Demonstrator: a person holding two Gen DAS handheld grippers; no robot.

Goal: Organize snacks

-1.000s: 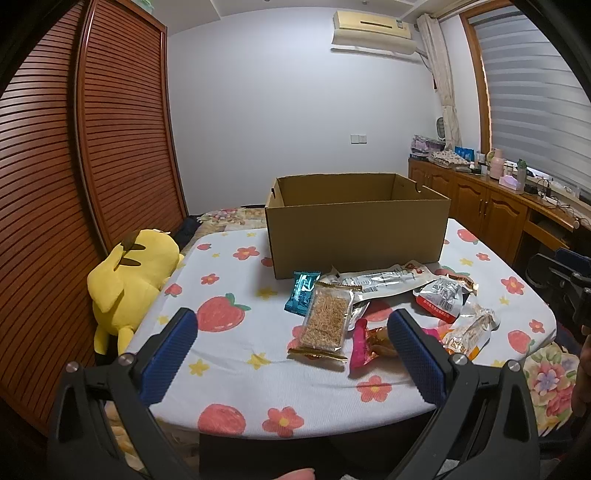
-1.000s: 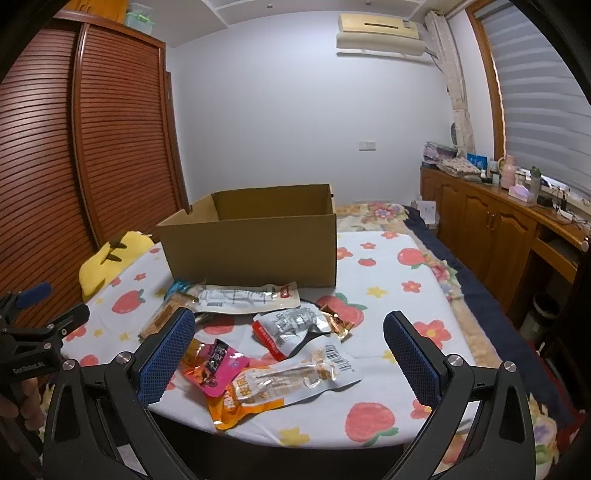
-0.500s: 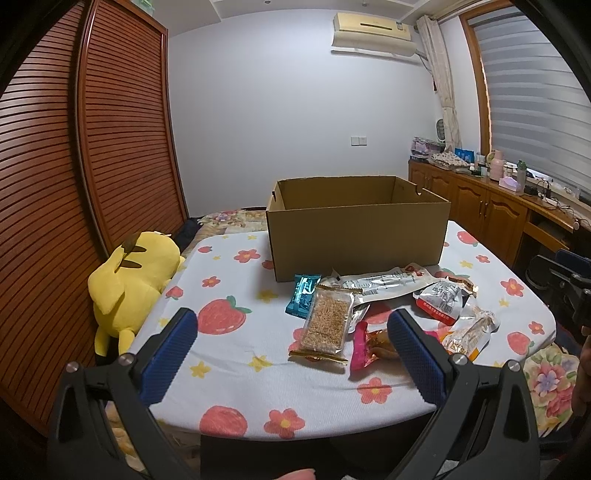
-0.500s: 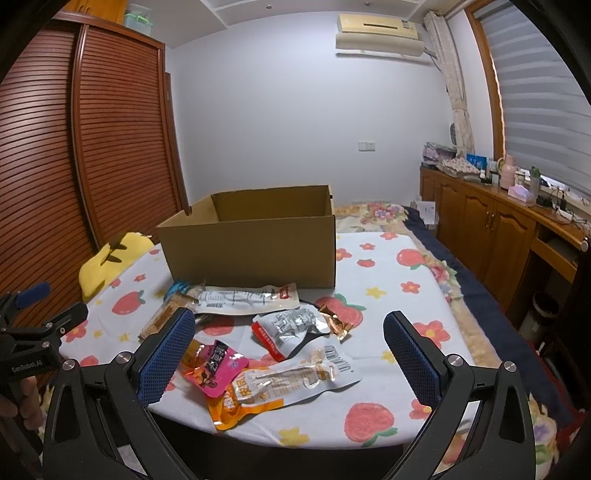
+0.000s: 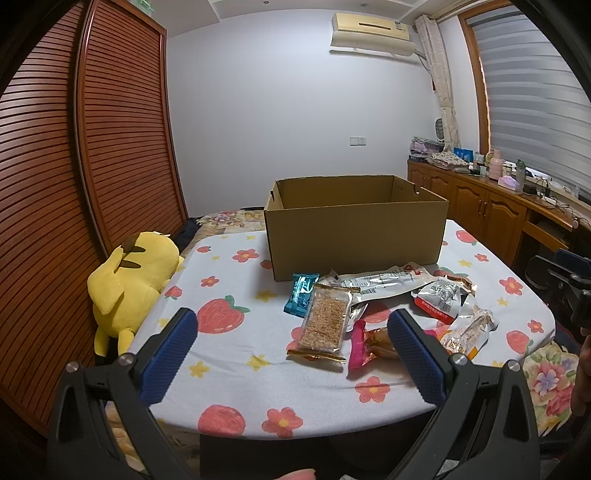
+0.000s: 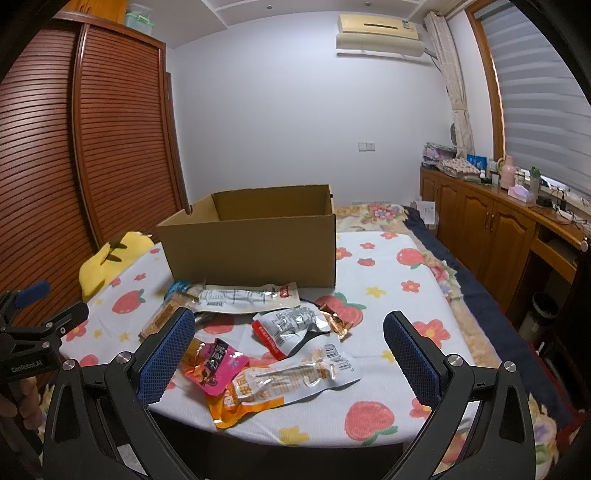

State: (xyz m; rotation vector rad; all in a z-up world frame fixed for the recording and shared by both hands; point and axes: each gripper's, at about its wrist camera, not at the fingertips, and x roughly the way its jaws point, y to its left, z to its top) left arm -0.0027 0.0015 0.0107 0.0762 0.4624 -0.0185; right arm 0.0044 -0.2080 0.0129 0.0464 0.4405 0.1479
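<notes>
The left gripper (image 5: 291,343) hangs above the near edge of the table (image 5: 229,384), its blue-padded fingers (image 5: 168,354) spread wide with nothing between them; the right gripper (image 6: 288,347) is held the same way, jaws wide apart and empty, above the near edge in front of the snack pile.

Taking the cardboard box (image 5: 354,236) as the landmark: it stands open-topped toward the far side of the table, and the snacks lie scattered on the cloth just in front of its near wall; none can be seen inside it. Closest to the box, a long silver packet (image 6: 247,297) lies almost along its front face; at that packet's left end a small teal packet (image 5: 301,295) lies flat, and a clear packet of brown crisp strips (image 5: 325,321) overlaps it on the side away from the box. Farther out from the box, a silver pouch with a red edge (image 6: 290,328) lies beside a small copper-coloured wrapper (image 6: 336,321); farther still, nearest the grippers, a pink packet (image 6: 212,363) rests touching a clear-and-orange packet (image 6: 280,384) that reaches close to the table's near edge.

Left of the box, off the table's side, a yellow plush toy (image 5: 129,280) leans against the slatted wooden wardrobe (image 5: 74,166); right of the box, a wooden sideboard (image 6: 491,225) runs under the window blinds (image 6: 546,110). Above and behind the box, an air conditioner (image 5: 373,31) hangs on the white wall.
</notes>
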